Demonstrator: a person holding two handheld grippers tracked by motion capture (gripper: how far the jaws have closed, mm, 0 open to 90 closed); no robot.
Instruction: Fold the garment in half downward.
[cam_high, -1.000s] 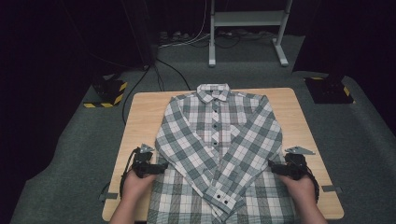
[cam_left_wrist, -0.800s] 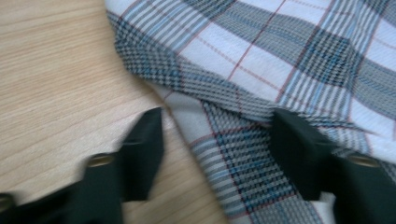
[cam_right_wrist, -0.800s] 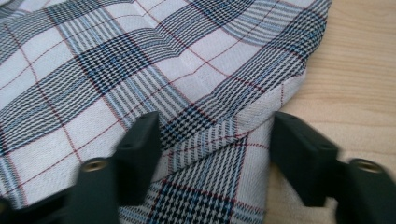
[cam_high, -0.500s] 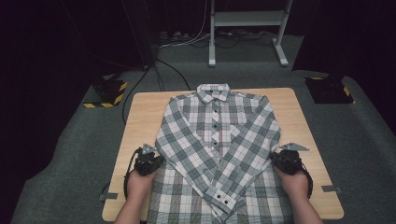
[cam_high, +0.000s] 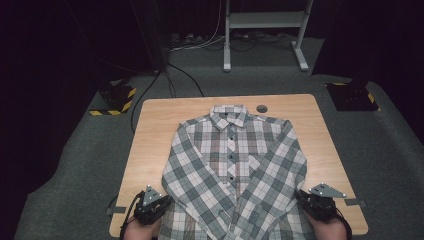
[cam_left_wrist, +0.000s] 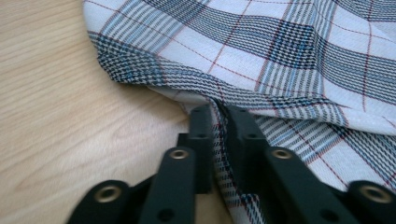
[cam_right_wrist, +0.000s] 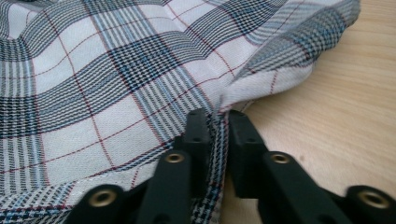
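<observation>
A plaid button-up shirt (cam_high: 232, 165) lies face up on the wooden table (cam_high: 155, 125), collar at the far end and sleeves folded across the front. My left gripper (cam_high: 162, 202) is at the shirt's lower left side, shut on its edge (cam_left_wrist: 217, 109). The fabric runs pinched between the two black jaws. My right gripper (cam_high: 302, 197) is at the lower right side, shut on that edge (cam_right_wrist: 218, 114) in the same way. Both pairs of jaws have just been opening a little after closing, with cloth still pressed between them. The shirt (cam_left_wrist: 289, 51) (cam_right_wrist: 107, 70) bunches up just past each grip.
A dark round hole (cam_high: 261, 108) sits in the table beyond the collar. On the grey floor stand two black boxes with yellow stripes (cam_high: 115, 97) (cam_high: 352, 95), a white frame (cam_high: 262, 20) and some cables (cam_high: 170, 80). Bare wood shows left and right of the shirt.
Both grippers closed on the shirt's side edges and drew back toward the near table edge. The shirt slid with them toward the person.
</observation>
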